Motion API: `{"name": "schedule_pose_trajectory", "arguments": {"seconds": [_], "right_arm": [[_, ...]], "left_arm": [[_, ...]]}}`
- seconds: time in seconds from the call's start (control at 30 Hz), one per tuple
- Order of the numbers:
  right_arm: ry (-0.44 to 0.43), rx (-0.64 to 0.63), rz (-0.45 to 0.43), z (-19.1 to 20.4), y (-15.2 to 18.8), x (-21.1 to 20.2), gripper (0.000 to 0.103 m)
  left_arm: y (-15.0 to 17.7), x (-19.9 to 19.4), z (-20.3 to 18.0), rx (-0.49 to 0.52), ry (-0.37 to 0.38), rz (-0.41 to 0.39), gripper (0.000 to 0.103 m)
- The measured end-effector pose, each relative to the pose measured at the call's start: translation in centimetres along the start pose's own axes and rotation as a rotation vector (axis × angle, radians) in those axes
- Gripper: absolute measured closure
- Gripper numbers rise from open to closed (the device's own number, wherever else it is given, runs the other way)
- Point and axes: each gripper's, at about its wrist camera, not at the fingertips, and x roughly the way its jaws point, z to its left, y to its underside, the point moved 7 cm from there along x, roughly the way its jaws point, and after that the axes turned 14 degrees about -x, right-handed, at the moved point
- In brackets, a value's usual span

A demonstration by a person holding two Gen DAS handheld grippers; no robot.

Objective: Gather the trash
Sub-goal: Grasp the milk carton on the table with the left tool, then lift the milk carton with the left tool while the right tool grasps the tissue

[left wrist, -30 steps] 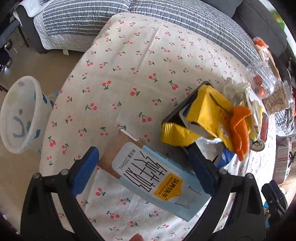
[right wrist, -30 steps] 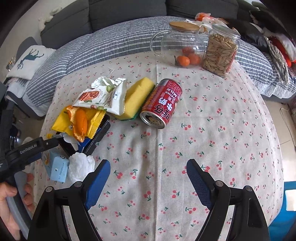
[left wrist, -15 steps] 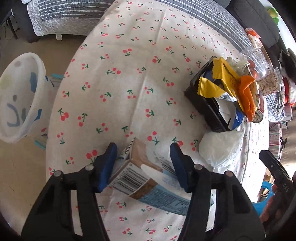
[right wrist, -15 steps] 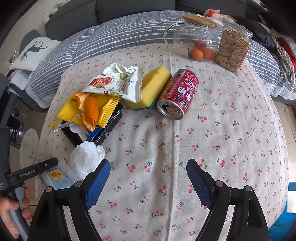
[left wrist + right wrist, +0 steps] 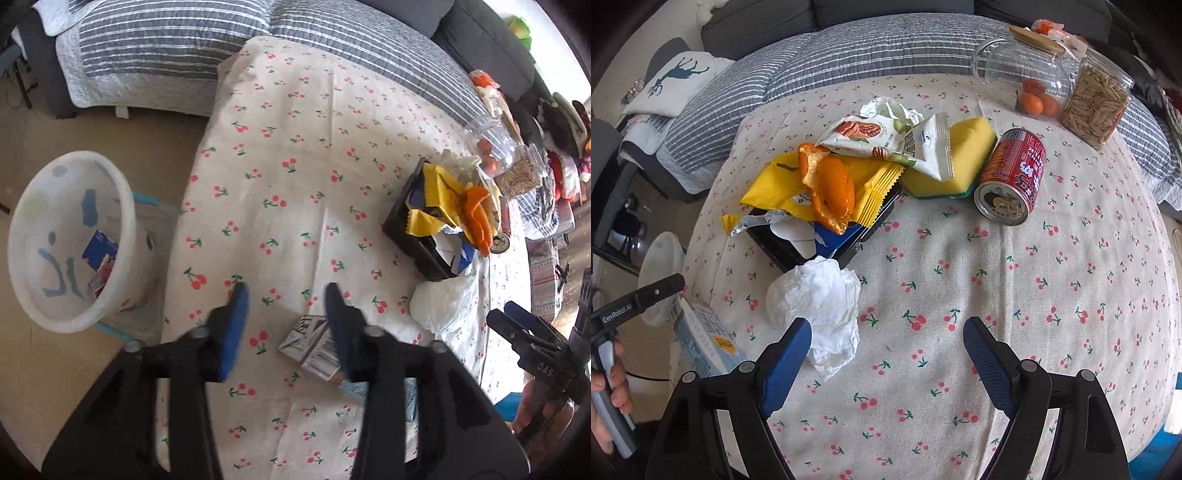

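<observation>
My left gripper [image 5: 284, 314] is open and empty above the cherry-print tablecloth [image 5: 295, 155]. The blue milk carton [image 5: 317, 350] lies on the cloth just right of it, partly under the right finger; it also shows in the right wrist view [image 5: 705, 343]. The white bin [image 5: 70, 240] stands on the floor to the left with some trash inside. My right gripper [image 5: 886, 354] is open and empty, with a crumpled white tissue [image 5: 820, 302] by its left finger. A black tray [image 5: 820, 236] holds yellow wrappers [image 5: 775, 184] and orange peel [image 5: 831, 192].
A nut snack bag [image 5: 894, 144], yellow sponge [image 5: 960, 155] and red can [image 5: 1012, 177] lie behind the tray. A glass jar with oranges [image 5: 1027, 81] and a seed jar [image 5: 1097, 107] stand at the back right. A striped sofa [image 5: 849, 48] lies behind the table.
My left gripper closed partly around the milk carton, then shifted left off it and rose. The carton now lies to its right. The right gripper moved nearer the tissue.
</observation>
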Motion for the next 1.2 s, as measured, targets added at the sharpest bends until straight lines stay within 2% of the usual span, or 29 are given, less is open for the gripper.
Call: {"name": "schedule_pose_trajectory", "arguments": {"seconds": [0.03,0.2,0.33,0.43,0.57,0.7,0.83,1.0,1.2], "right_arm": [[-0.002,0.002,0.000,0.1,0.0,0.0,0.017],[-0.002,0.005,-0.003,0.1,-0.1,-0.1,0.017],[-0.008,0.017,-0.004,0.1,-0.2,-0.1,0.017],[-0.007,0.016,-0.003,0.1,-0.3,0.0,0.017],[-0.008,0.018,-0.001,0.1,-0.2,0.0,0.017],[-0.007,0.017,0.005,0.0,0.1,0.1,0.017],[-0.007,0.006,0.018,0.1,0.2,0.4,0.017],[-0.017,-0.011,0.031,0.9,0.1,1.1,0.017],[-0.081,0.007,0.049,2.8,-0.3,2.5,0.017]], "left_arm": [[0.1,-0.4,0.3,-0.026,0.015,-0.004,0.027],[1.5,-1.3,0.9,-0.069,0.047,0.037,0.022],[3.5,0.4,0.4,-0.131,0.093,0.147,0.022],[4.5,1.4,-0.9,-0.130,0.092,0.169,0.022],[5.0,2.2,-2.6,-0.086,0.054,0.150,0.022],[5.0,2.6,-3.1,-0.034,0.017,0.124,0.040],[4.0,2.0,-3.1,0.019,0.011,0.077,0.064],[2.7,1.0,-2.5,0.038,0.035,0.046,0.064],[1.8,-1.1,-1.7,0.065,0.046,-0.023,0.064]]}}
